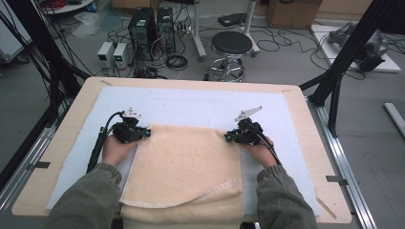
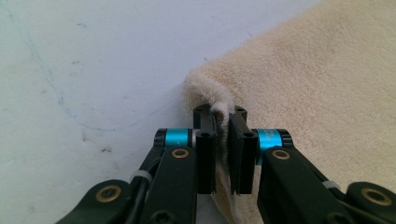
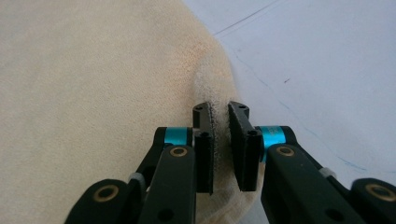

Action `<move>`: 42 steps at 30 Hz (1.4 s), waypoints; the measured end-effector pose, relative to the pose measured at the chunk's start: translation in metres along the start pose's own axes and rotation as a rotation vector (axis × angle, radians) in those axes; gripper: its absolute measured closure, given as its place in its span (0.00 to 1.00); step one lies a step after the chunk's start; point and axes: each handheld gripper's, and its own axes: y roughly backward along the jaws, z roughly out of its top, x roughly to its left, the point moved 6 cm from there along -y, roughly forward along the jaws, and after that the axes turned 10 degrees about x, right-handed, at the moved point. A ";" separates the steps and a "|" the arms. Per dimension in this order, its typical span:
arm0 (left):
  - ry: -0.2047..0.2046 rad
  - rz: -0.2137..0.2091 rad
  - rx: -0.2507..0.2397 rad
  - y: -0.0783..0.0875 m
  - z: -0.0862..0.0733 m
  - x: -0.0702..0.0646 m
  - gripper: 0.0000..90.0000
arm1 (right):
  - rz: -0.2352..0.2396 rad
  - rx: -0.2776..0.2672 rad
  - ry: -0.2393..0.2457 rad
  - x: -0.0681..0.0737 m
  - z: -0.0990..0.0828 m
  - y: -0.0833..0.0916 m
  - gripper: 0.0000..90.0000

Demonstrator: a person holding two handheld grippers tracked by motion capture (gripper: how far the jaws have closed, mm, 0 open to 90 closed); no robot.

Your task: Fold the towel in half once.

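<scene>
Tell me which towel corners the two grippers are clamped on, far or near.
The two far corners of the beige towel: left gripper and right gripper each pinch one. The near corners hang free at the table's front edge.

- A light wooden tabletop (image 1: pixel 305 119) carries a white mat (image 1: pixel 191 102).
- Beyond its far edge, a grey floor (image 1: pixel 282 62) strewn with cables.
- A black round stool (image 1: pixel 231 45) stands near two dark computer towers (image 1: pixel 152 26).
- Past the far-left corner sit two small pale boxes (image 1: pixel 113 53), possibly power supplies.
- Black frame struts (image 1: pixel 346 52) rise past the right edge.

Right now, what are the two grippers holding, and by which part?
Both hold the beige towel: left gripper pinches its far left corner, right gripper its far right corner.
</scene>
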 end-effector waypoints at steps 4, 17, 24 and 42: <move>0.009 0.039 -0.037 0.004 0.004 0.004 0.93 | -0.015 0.000 0.010 -0.001 0.006 0.001 0.93; 0.052 0.159 -0.150 0.055 0.082 0.045 0.93 | -0.189 -0.054 0.067 -0.035 0.100 0.043 0.94; 0.069 0.165 -0.135 0.059 0.094 0.050 0.66 | -0.163 -0.099 -0.011 -0.051 0.117 0.052 0.61; -0.047 0.014 -0.160 0.062 0.013 0.000 0.50 | -0.105 -0.082 0.045 0.012 0.062 0.054 0.36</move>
